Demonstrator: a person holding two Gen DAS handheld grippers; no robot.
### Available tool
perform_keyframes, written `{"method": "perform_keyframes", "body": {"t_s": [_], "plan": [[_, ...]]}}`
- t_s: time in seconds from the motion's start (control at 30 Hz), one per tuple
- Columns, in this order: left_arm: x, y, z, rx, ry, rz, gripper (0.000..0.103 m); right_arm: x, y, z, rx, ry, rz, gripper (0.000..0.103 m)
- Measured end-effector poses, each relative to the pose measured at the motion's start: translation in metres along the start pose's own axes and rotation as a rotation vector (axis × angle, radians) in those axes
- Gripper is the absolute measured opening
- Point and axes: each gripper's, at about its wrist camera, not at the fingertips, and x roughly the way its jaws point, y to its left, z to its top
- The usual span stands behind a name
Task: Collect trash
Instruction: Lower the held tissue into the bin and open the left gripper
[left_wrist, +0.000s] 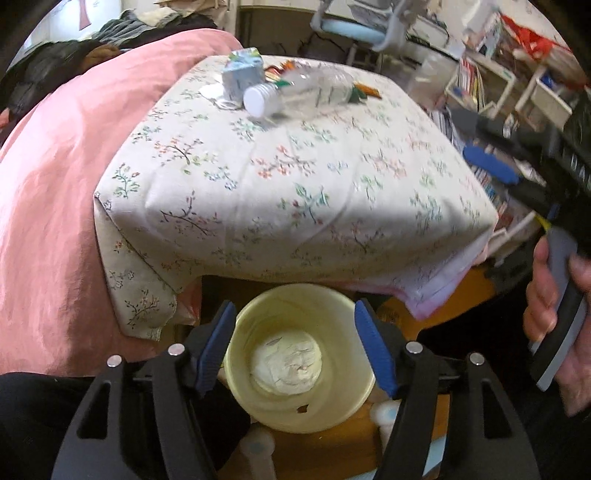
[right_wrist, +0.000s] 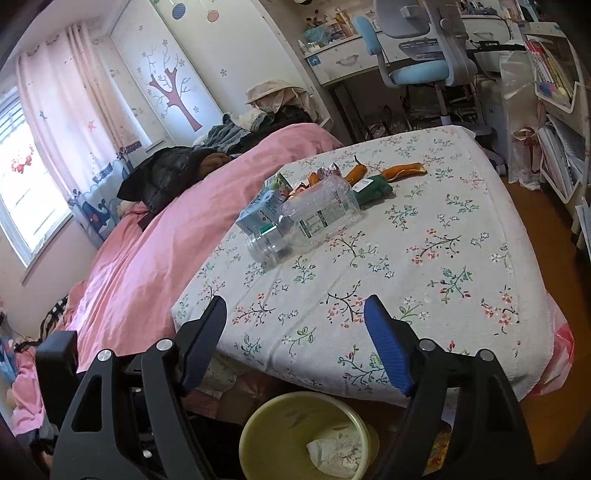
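A pale yellow bin (left_wrist: 299, 354) stands on the floor below the bed's front edge, with crumpled white tissue (left_wrist: 286, 363) at its bottom; it also shows in the right wrist view (right_wrist: 303, 435). My left gripper (left_wrist: 295, 350) is open and empty right above the bin. My right gripper (right_wrist: 295, 343) is open and empty over the bed's front corner. On the floral sheet (right_wrist: 424, 280) lie a clear plastic bottle (right_wrist: 306, 221), a small drink carton (right_wrist: 264, 210), a green wrapper (right_wrist: 373, 188) and orange peels (right_wrist: 402, 170). The bottle (left_wrist: 295, 94) and carton (left_wrist: 242, 75) also show in the left wrist view.
A pink duvet (right_wrist: 155, 251) with dark clothes on it covers the bed's left side. A blue desk chair (right_wrist: 421, 70) and desk stand behind the bed, bookshelves (right_wrist: 554, 92) at the right. Wooden floor (right_wrist: 535, 221) runs along the bed's right side.
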Motion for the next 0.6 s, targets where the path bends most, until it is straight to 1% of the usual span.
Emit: {"method": "perform_keyframes", "body": {"t_s": [0.13,0.3,0.37,0.43,0.5,0.53,0.6], "plan": [[0.001,0.002,0.005,-0.024,-0.017,-0.019,0.065,-0.001,-0.001,-0.003,-0.006,-0.004,-0.013,0.074],[0.001,0.002,0.006,-0.019,-0.025,-0.026,0.065,0.005,-0.009,-0.004,0.019,0.005,-0.026,0.074],[0.000,0.003,0.005,-0.015,-0.031,-0.027,0.065,0.007,-0.012,-0.005,0.048,0.008,-0.014,0.074],[-0.001,0.006,0.005,-0.026,-0.041,-0.034,0.066,0.009,-0.011,-0.003,0.042,0.008,-0.016,0.074],[-0.005,0.008,0.006,-0.045,-0.066,-0.046,0.066,0.010,-0.009,-0.003,0.026,0.009,-0.020,0.074],[-0.009,0.010,0.007,-0.054,-0.091,-0.047,0.067,0.010,-0.008,-0.003,0.024,0.012,-0.016,0.074],[-0.014,0.012,0.008,-0.066,-0.130,-0.035,0.072,0.010,-0.006,-0.002,0.018,0.006,-0.010,0.074]]}}
